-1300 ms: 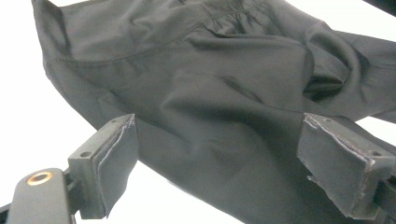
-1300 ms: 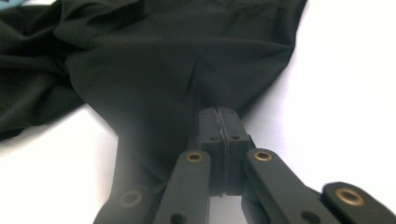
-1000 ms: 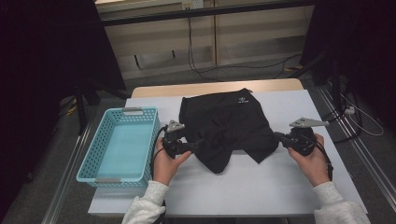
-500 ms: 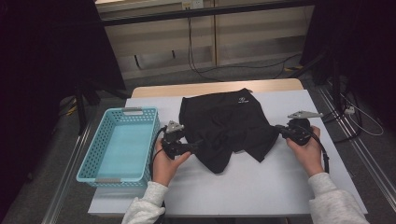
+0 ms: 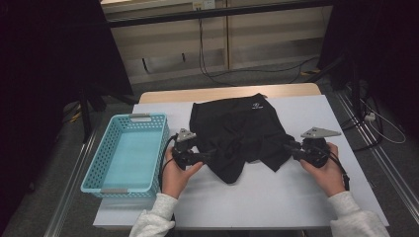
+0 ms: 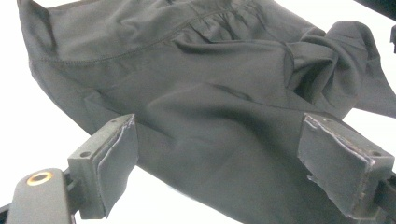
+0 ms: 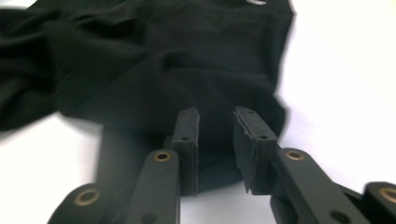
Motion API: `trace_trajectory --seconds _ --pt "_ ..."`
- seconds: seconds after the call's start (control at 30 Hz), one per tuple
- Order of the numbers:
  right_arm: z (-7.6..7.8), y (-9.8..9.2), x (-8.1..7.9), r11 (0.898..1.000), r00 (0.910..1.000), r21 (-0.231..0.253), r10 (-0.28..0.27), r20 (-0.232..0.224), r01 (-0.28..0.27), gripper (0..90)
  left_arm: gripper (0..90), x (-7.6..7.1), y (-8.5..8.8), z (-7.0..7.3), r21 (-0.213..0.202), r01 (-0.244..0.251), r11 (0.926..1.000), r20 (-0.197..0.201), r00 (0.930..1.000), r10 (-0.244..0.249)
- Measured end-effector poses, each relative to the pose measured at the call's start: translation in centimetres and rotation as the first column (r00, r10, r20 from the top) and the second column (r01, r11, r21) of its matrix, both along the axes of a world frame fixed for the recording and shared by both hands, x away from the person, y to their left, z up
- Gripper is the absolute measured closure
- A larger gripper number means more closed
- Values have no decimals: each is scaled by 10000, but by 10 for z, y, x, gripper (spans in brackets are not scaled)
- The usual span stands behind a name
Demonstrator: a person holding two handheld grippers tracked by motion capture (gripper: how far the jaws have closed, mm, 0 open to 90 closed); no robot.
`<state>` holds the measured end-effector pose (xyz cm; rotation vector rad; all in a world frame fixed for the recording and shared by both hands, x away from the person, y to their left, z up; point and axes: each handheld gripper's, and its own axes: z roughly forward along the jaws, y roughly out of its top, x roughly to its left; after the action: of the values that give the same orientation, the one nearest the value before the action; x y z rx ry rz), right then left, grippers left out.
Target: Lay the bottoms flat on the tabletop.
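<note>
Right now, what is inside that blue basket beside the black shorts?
Nothing shows inside the turquoise basket: its bare floor is in sight almost everywhere. Only a strip along the near wall is hidden by the rim.

I see pale fleecy sleeves (image 5: pixel 153 219), black grippers with grey three-cornered plates (image 5: pixel 320 132) (brass-ringed screws (image 7: pixel 162 156) too), and trailing black cables (image 5: pixel 163 165).

One camera hangs high on the person's side of the white-topped table (image 5: pixel 276 192), looking forward and down, far enough back to take in the whole top, the floor and the wall beyond. Each of the other two rides low on a hand-held black two-jaw gripper, looking along its jaws just above the tabletop, very close. The left gripper (image 6: pixel 219 158) faces rightward across the table, the right gripper (image 7: pixel 215 140) leftward. All three share the crumpled black fabric garment (image 5: pixel 237 133) (image 6: pixel 201 88) (image 7: pixel 140 60).
</note>
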<state>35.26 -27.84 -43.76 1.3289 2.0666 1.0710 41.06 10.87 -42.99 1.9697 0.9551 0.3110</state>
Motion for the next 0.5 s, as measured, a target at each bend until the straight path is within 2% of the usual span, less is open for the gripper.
trace_trajectory --seconds 0.17,0.23,0.33,0.37,0.43,0.5 --pt "-1 18 -15 9972 9972 233 715 -219 -710 694 129 -1 -3 2 24 73 10000 30 10000 -73" --pt "-4 27 -18 9917 9918 455 1219 -380 -1201 712 129 -2 -3 2 38 81 10000 21 10000 -81" --pt "-11 41 -18 9844 9822 -37 1751 -681 -1757 707 129 -2 -3 2 -17 83 10000 48 10000 -82" --pt "-14 44 -17 9830 9800 -88 1821 -798 -1833 707 129 -3 -3 2 -15 71 10000 45 10000 -71" --pt "-19 47 -14 9821 9799 -520 1758 -944 -1812 698 128 -3 -3 2 27 109 9999 20 9999 -109" --pt "-23 48 -13 9801 9773 -514 1856 -1017 -1915 704 128 -2 -3 0 44 115 9999 -8 9999 -115"
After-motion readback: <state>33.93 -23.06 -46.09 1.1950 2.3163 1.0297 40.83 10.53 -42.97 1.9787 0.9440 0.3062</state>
